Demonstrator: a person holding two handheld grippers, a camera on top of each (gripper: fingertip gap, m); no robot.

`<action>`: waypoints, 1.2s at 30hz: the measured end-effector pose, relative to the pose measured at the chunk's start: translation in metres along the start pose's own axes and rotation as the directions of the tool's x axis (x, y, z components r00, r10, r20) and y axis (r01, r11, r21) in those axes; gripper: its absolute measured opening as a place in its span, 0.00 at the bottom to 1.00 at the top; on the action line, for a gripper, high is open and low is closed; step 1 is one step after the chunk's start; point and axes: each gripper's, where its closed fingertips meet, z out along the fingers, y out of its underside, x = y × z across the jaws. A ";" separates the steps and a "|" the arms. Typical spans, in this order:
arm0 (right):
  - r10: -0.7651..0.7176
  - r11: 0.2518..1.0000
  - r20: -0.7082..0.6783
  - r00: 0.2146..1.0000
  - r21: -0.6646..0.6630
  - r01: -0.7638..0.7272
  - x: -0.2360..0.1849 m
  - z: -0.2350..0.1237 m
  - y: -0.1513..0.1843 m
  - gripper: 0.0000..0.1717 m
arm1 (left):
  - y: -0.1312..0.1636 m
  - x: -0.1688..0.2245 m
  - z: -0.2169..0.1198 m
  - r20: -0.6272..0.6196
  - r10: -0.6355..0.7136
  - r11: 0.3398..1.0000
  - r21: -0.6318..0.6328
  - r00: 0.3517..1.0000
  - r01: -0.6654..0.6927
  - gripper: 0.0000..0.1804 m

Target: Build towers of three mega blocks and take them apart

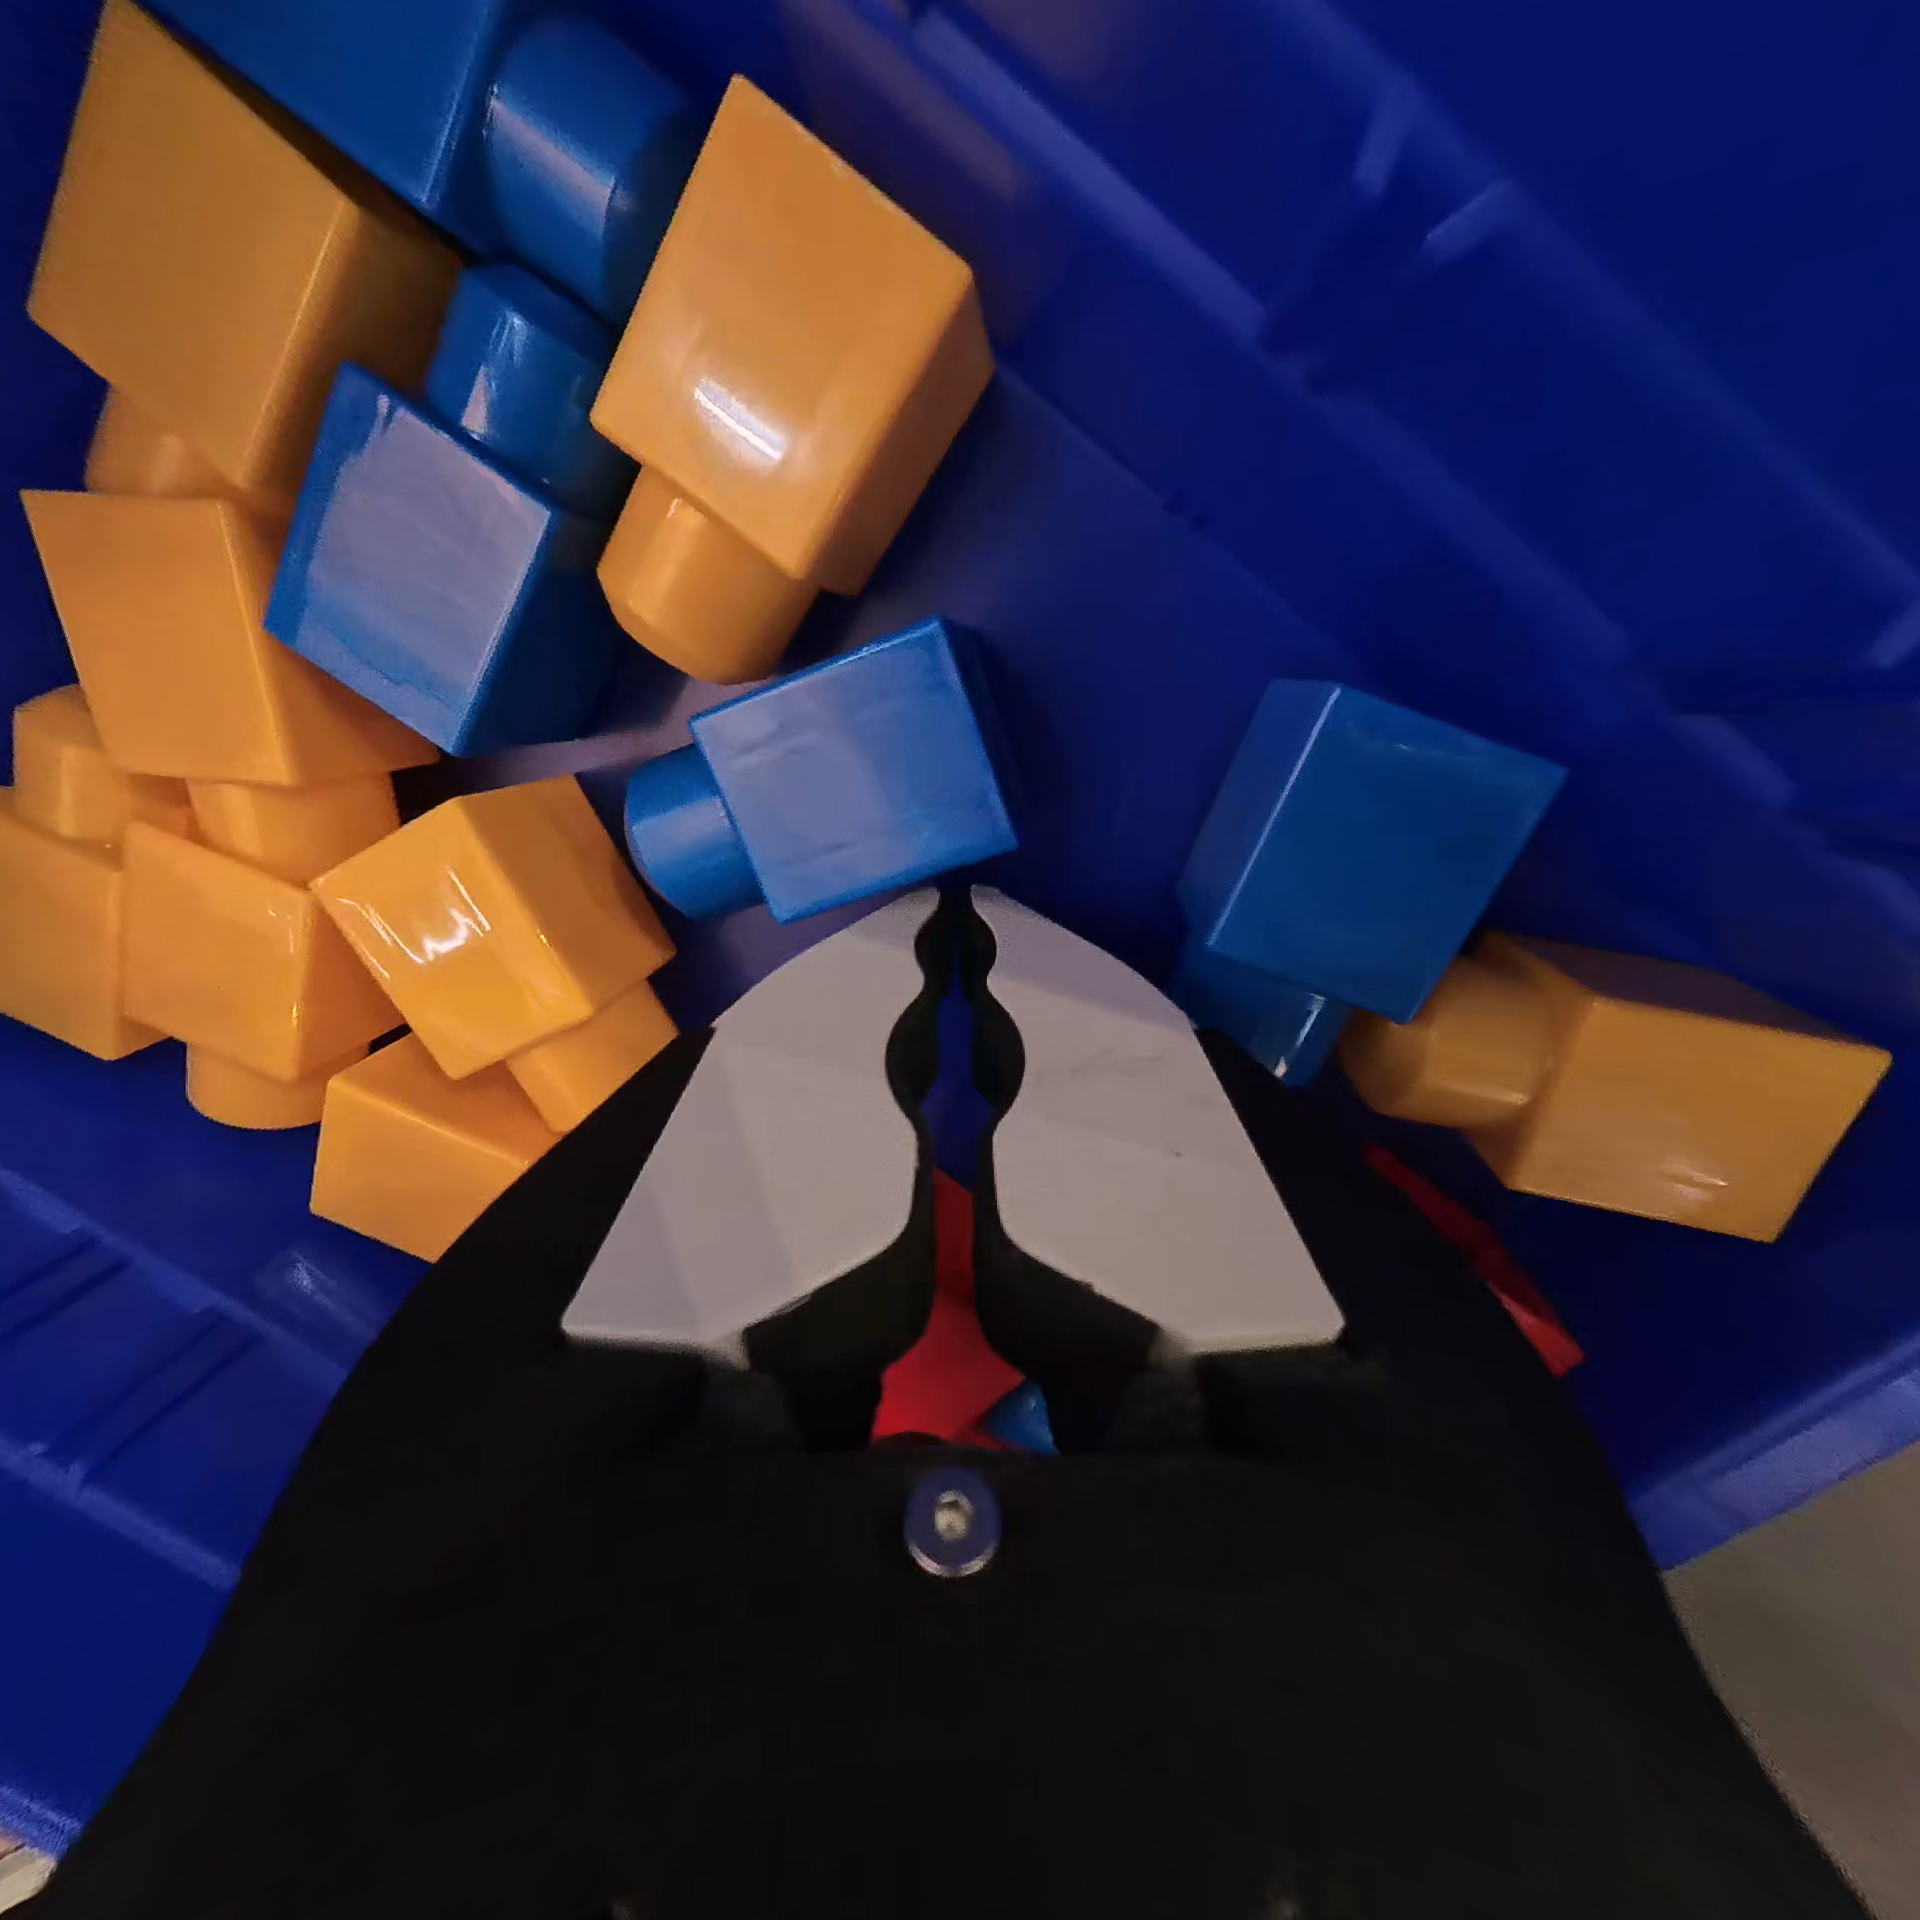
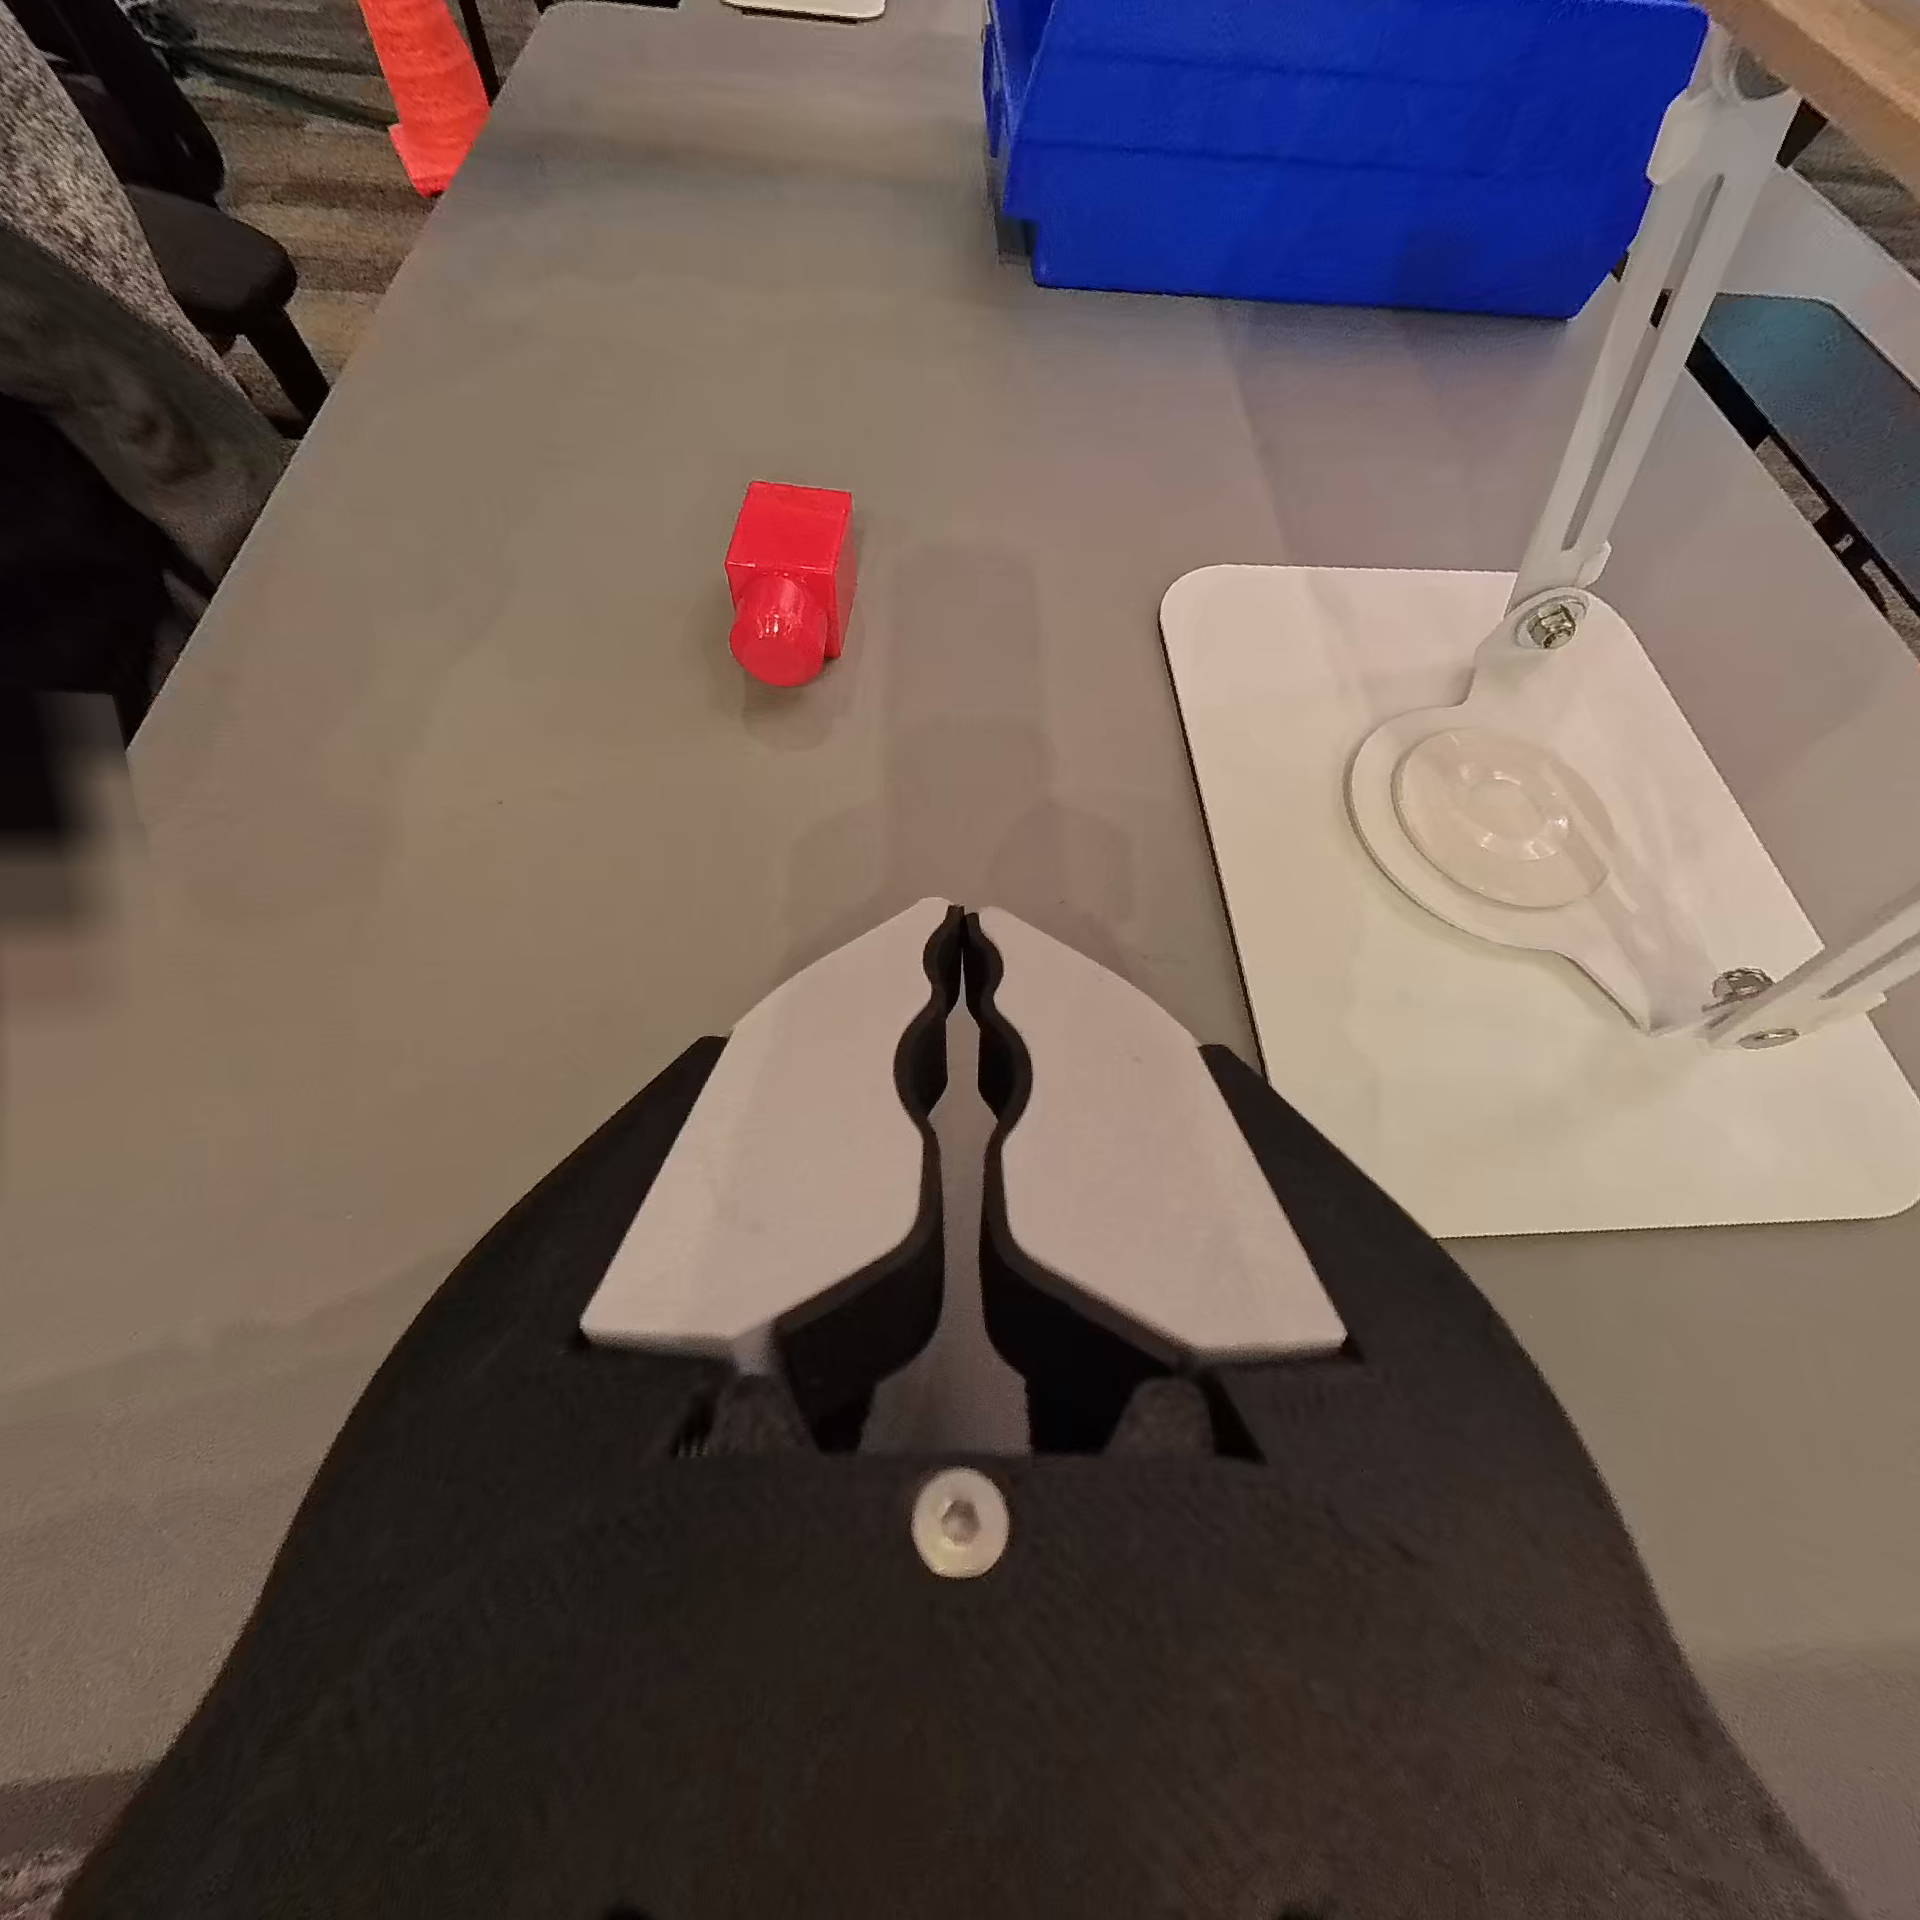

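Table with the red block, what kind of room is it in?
Probably a workroom or lab, not a playroom: a plain grey table, a blue bin of blocks, a white stand, and chairs alongside.

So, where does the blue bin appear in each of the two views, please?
Left wrist view: the blue bin fills the picture, seen from inside, with orange and blue blocks in it.
Right wrist view: it stands at the top right, on the grey table.
Shared landmark: the bin itself.
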 end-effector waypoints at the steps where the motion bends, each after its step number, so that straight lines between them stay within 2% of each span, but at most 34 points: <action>1: 0.000 1.000 0.001 1.000 -0.002 0.000 0.000 0.000 0.000 0.00 | 0.001 -0.002 0.000 0.012 0.001 1.000 -0.006 1.000 -0.001 0.00; 4: -0.002 1.000 0.001 1.000 -0.004 0.002 0.000 0.000 0.000 0.00 | 0.002 -0.003 -0.003 0.033 0.000 1.000 -0.012 0.999 0.000 0.02; 7: -0.004 1.000 0.001 1.000 -0.002 0.004 0.000 0.000 0.000 0.00 | -0.001 -0.013 -0.007 0.086 -0.023 1.000 0.003 0.996 0.023 0.25; 9: -0.004 1.000 0.002 1.000 -0.005 0.004 -0.001 0.001 0.000 0.00 | -0.004 -0.016 -0.005 0.098 -0.011 1.000 0.012 0.995 0.010 0.32; 13: -0.003 1.000 0.002 1.000 -0.012 0.003 0.000 0.001 0.002 0.00 | -0.013 -0.019 -0.002 0.119 0.021 0.999 0.032 0.993 -0.025 0.37; 17: -0.002 1.000 -0.001 1.000 -0.011 0.002 0.000 0.001 0.002 0.00 | -0.013 -0.026 -0.001 0.146 0.019 0.999 0.025 0.989 -0.023 0.30; 20: -0.002 1.000 0.002 1.000 -0.012 0.002 0.000 0.001 0.002 0.00 | -0.014 -0.029 0.000 0.145 -0.018 0.999 0.047 0.989 0.012 0.30; 23: -0.006 1.000 0.000 1.000 -0.012 0.006 0.000 0.001 0.001 0.00 | -0.015 -0.032 -0.001 0.185 0.023 0.999 0.043 0.983 -0.031 0.29; 34: -0.003 1.000 0.000 1.000 -0.017 0.003 0.001 0.002 0.003 0.00 | -0.007 -0.031 -0.009 0.200 0.027 0.998 0.046 0.979 -0.037 0.26; 36: -0.002 1.000 0.001 1.000 -0.017 0.003 0.001 0.002 0.003 0.00 | -0.008 -0.030 -0.016 0.205 0.019 0.996 0.077 0.979 -0.035 0.25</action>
